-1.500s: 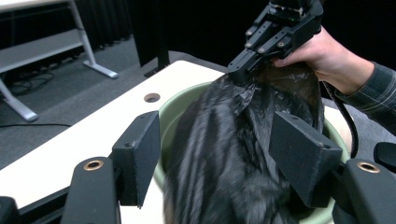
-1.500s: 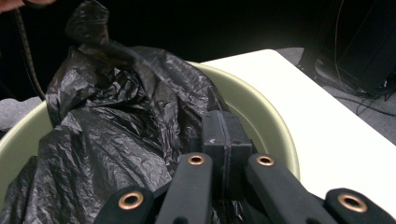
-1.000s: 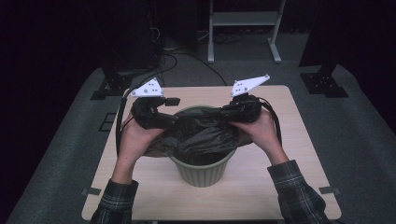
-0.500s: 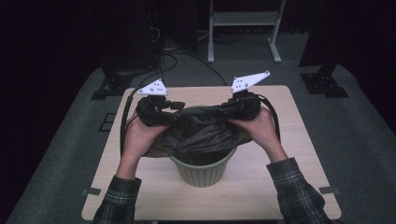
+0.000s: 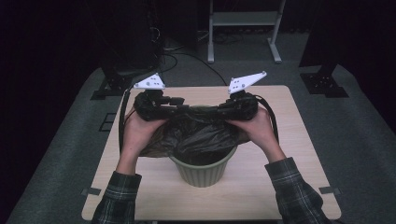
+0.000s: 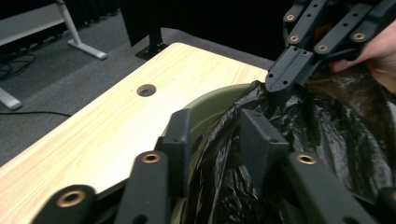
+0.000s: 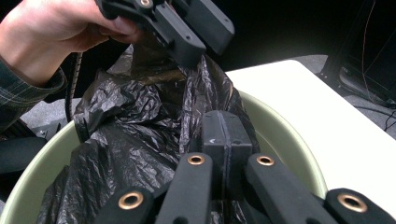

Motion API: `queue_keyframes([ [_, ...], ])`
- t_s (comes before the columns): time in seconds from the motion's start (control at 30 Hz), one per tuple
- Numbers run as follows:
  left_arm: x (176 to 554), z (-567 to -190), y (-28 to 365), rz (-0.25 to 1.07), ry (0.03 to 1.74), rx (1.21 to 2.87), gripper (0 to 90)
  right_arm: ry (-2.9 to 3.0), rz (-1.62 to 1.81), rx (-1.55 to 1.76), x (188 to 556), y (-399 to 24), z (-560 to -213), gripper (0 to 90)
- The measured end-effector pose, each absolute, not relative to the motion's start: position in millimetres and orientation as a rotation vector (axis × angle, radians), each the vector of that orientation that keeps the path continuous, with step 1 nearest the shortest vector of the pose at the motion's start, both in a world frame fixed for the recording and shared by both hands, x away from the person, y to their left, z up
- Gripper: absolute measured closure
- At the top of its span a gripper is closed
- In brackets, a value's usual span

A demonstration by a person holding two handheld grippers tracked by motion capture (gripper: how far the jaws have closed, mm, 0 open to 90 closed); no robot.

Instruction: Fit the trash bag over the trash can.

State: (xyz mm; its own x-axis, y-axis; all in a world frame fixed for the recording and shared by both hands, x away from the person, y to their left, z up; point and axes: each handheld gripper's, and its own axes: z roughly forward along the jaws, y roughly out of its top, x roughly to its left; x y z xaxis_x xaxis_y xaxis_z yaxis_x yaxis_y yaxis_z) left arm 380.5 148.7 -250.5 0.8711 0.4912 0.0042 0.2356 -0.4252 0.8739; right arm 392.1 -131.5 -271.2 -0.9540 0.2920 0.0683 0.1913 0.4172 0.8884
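Since half a second ago your two hands have barely shifted, both grippers staying at the far rim of the round olive-green plastic bin (image 5: 201, 170), which stands on the light wooden table (image 5: 299, 186) near its front edge. Over that bin the crinkled black plastic bag (image 5: 198, 135) is draped and spread, spilling past the rim on your left side. Above the bin's far left rim your left gripper (image 6: 217, 140) has its jaws apart, with the bag's edge and the bin's rim between them, while your right gripper (image 7: 223, 140), above the far right rim, is clamped together on a fold of the bag.
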Motion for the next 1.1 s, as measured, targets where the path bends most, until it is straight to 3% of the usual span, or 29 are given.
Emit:
queue_keyframes([
  [0.17, 384, -253, 141, 0.286, 0.520, 2.046, 66.4, 2.563, 1.604, 0.427, 393, -129, -269, 89.7],
  [0.27, 384, -254, 141, 0.265, 0.516, 2.057, 82.9, 2.549, 1.599, 0.437, 393, -129, -268, 88.5],
  [0.33, 384, -254, 142, 0.257, 0.524, 2.047, 89.8, 2.501, 1.586, 0.472, 394, -131, -267, 76.0],
  [0.43, 383, -253, 145, 0.259, 0.539, 2.029, 89.9, 2.449, 1.566, 0.503, 394, -132, -266, 61.1],
  [0.53, 383, -252, 148, 0.261, 0.557, 2.013, 89.9, 2.441, 1.526, 0.518, 393, -131, -269, 55.4],
  [0.87, 384, -254, 179, 0.281, 0.647, 1.966, 90.0, 2.433, 1.420, 0.602, 396, -152, -283, 55.7],
  [1.1, 383, -261, 190, 0.268, 0.669, 1.959, 90.0, 2.444, 1.425, 0.618, 398, -167, -288, 63.1],
])
